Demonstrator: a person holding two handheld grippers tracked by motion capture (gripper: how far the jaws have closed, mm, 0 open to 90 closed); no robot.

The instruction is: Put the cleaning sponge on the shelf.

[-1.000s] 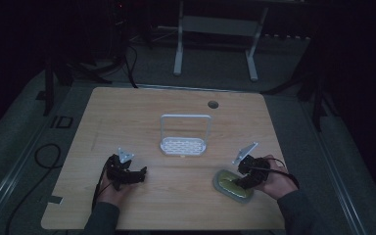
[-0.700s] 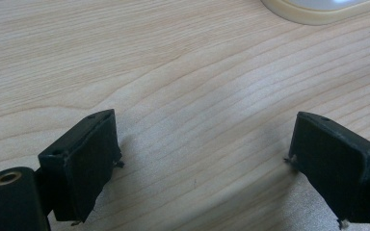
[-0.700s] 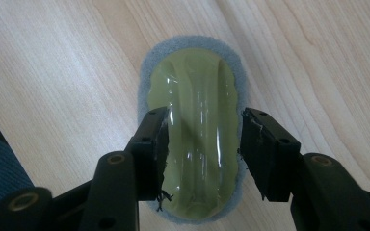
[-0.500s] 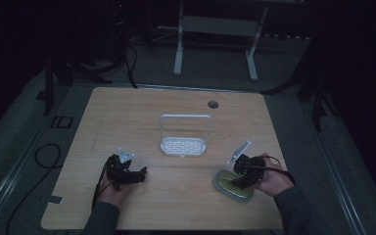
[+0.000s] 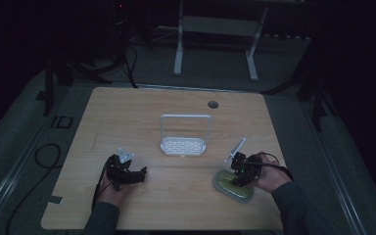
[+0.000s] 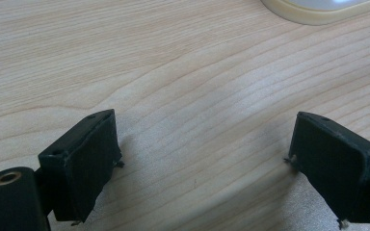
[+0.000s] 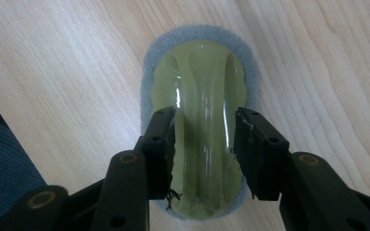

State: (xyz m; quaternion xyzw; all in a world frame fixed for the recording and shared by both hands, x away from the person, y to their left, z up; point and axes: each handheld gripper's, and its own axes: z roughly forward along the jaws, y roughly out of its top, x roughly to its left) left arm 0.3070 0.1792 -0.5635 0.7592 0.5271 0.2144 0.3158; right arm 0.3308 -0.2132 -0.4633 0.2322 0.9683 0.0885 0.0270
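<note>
The right gripper [image 7: 203,154] has just been closing its fingers on the green scrubber's [image 7: 200,86] raised grip between them, readying a lift off the tabletop [image 5: 176,200]; whether the pads press yet is unclear.

Two hand-held grippers, all black. Left gripper [image 5: 136,176] carries a grey three-cornered plate [image 5: 125,155] on top; right gripper [image 5: 240,177] has one too, tilted. Black cable [image 5: 97,183] trails from the left one. Jaws are flat, blocky, with small screw holes and brass-ringed pivots. Dark sleeves [image 5: 103,220] on both forearms.
</note>
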